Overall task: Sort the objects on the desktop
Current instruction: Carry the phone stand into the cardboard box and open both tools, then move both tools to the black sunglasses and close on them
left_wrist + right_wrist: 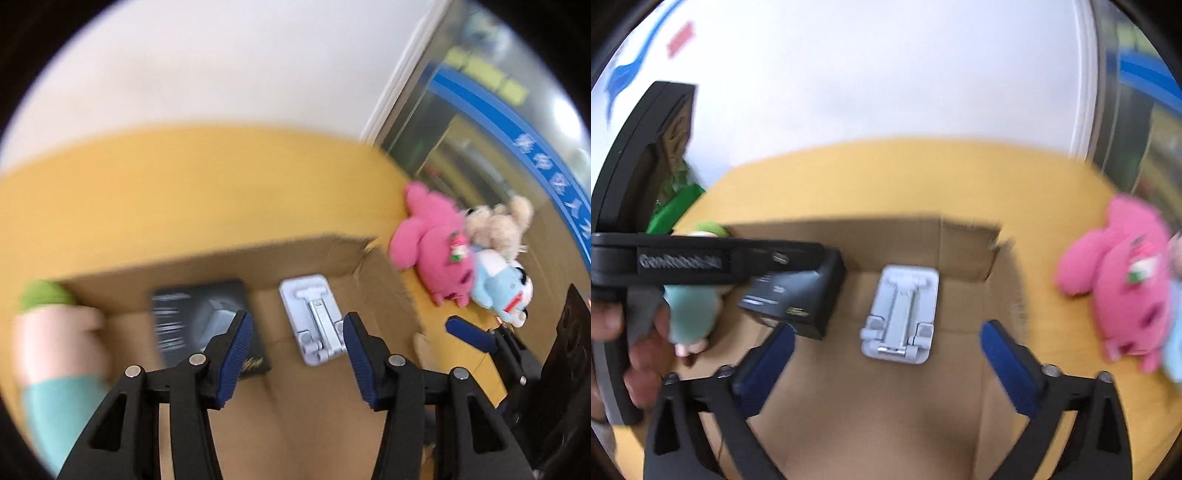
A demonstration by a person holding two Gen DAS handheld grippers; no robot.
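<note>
- Left wrist view: the left claw (298, 345) is seen spread to a middling width with nothing between its pads, hung over the open box (221, 266).
- Inside the box, just ahead of the claw, a white stand (314, 319) is seen lying flat; ahead and to its left, a black case (207, 317) lies partly hidden behind the left finger.
- To the right of the claw, outside the box, a pink plush (432, 243), a beige plush (495, 225) and a blue plush (502, 288) are piled together on the yellow surface (147, 192).
- At the far left, a doll (55, 325) with a green top is blurred; whether it lies in the box cannot be told here.
- Right wrist view: the right claw (886, 354) is spread wide and empty, with the stand just ahead, between its fingers.
- The case is seen ahead to the left, under the body of the left claw; the doll lies further left, apparently beside the box wall.
- The pink plush lies well to the right, outside the box.
- Judged from this, two items are sorted into the box; the plush pile, and perhaps the doll, are left to be dealt with.
</note>
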